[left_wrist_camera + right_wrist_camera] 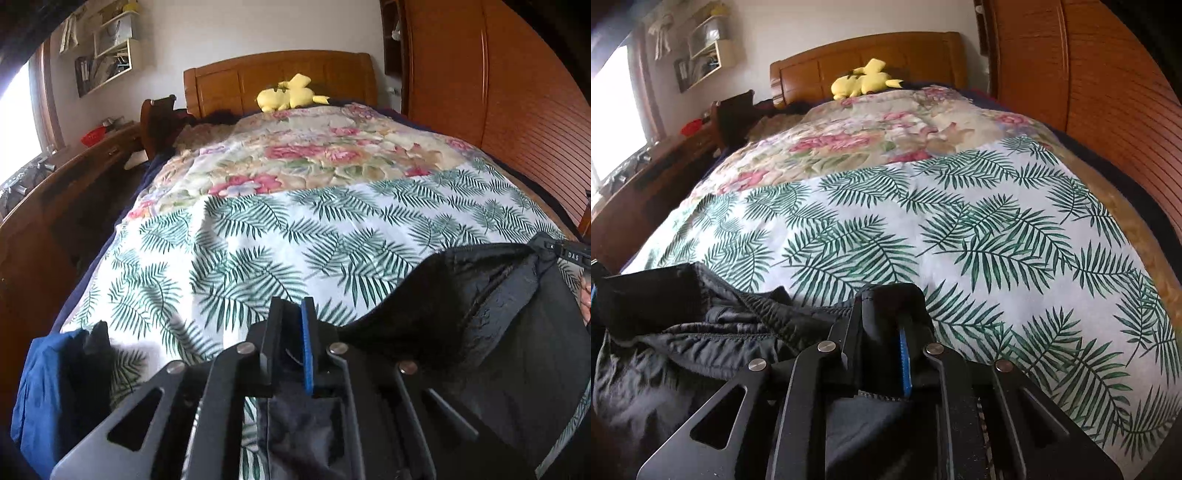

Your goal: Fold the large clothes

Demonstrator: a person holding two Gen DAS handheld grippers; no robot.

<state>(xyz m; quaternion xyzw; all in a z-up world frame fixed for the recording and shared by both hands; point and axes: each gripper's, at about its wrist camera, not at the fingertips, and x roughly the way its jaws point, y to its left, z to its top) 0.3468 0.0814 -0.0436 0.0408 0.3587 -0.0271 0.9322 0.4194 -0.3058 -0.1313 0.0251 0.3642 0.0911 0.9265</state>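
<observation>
A black garment (480, 302) hangs stretched between my two grippers above the near end of the bed. My left gripper (293, 314) is shut on one edge of it; dark cloth shows between and below its jaws. My right gripper (886, 306) is shut on the other edge, with black fabric (701, 332) wrapped over its fingertips and bunched to its left. The right gripper's body shows at the right edge of the left wrist view (569, 253).
The bed carries a white sheet with green fern print (258, 240) and a floral quilt (314, 147) further back. A yellow plush toy (291, 94) lies by the wooden headboard (280, 74). A blue cloth (48, 387) lies at near left. A wooden wardrobe (498, 92) stands right, a desk (55, 192) left.
</observation>
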